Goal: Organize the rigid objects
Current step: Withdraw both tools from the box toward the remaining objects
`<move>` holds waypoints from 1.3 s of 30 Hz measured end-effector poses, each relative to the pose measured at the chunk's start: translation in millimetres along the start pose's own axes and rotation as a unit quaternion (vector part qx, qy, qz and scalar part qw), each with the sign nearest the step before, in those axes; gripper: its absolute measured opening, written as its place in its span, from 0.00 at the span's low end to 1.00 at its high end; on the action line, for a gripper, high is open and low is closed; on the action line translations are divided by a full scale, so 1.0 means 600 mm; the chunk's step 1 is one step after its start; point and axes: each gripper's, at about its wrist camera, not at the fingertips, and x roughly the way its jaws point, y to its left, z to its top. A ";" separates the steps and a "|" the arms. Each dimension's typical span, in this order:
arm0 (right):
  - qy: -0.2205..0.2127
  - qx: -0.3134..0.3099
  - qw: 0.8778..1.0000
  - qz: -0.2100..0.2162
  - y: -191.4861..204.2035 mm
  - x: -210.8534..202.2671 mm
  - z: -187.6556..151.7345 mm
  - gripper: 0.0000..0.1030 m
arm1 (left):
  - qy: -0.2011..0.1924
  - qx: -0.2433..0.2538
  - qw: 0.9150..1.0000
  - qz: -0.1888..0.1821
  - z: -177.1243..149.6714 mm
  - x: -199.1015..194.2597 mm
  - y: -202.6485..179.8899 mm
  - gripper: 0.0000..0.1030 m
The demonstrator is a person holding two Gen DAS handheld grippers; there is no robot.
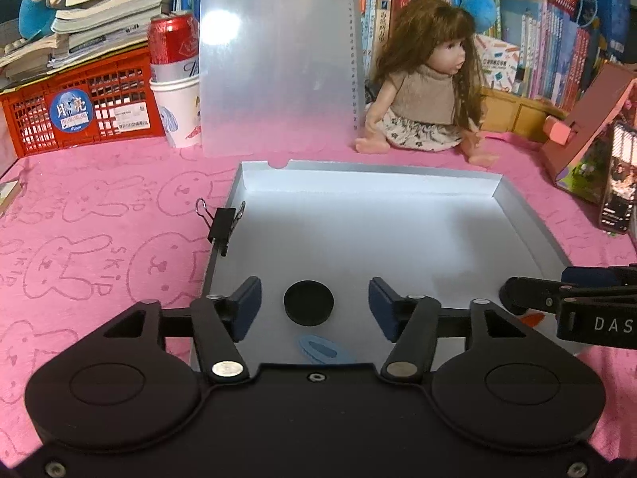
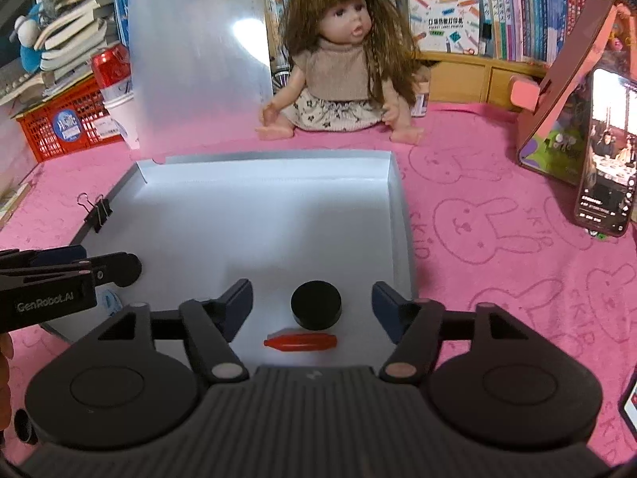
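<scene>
White cardboard tray [image 1: 254,183] with low walls lies on the pink bunny-print cloth [image 1: 99,215], mostly bare beyond two round black discs [image 1: 309,303] [image 2: 316,304], each resting untouched between the spread left gripper [image 1: 314,310] and spread right gripper [image 2: 312,310].

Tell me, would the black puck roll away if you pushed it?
Probably not. The puck lies flat on its round face in the tray, so it would likely slide. It looks solid and stiff. Tipped onto its edge, it could roll.
</scene>
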 end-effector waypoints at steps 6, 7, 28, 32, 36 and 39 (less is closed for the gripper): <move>-0.025 0.007 1.000 0.017 -0.005 -0.033 -0.011 0.87 | -0.034 0.001 0.999 -0.014 -0.012 -0.047 0.004 0.79; -0.029 0.007 0.999 0.019 -0.005 -0.039 -0.014 0.88 | -0.038 0.003 0.999 -0.017 -0.014 -0.055 0.005 0.80; -0.126 -0.034 0.991 0.011 0.001 -0.149 -0.129 1.00 | -0.080 0.008 0.996 -0.035 -0.124 -0.182 0.031 0.84; -0.142 -0.041 0.989 0.000 0.004 -0.162 -0.157 1.00 | -0.089 0.006 0.996 -0.030 -0.149 -0.202 0.035 0.84; -0.152 -0.046 0.987 -0.010 0.006 -0.170 -0.182 1.00 | -0.091 0.002 0.995 -0.028 -0.171 -0.213 0.038 0.84; -0.160 -0.056 0.985 -0.023 0.011 -0.173 -0.198 1.00 | -0.096 0.004 0.995 -0.022 -0.186 -0.220 0.039 0.84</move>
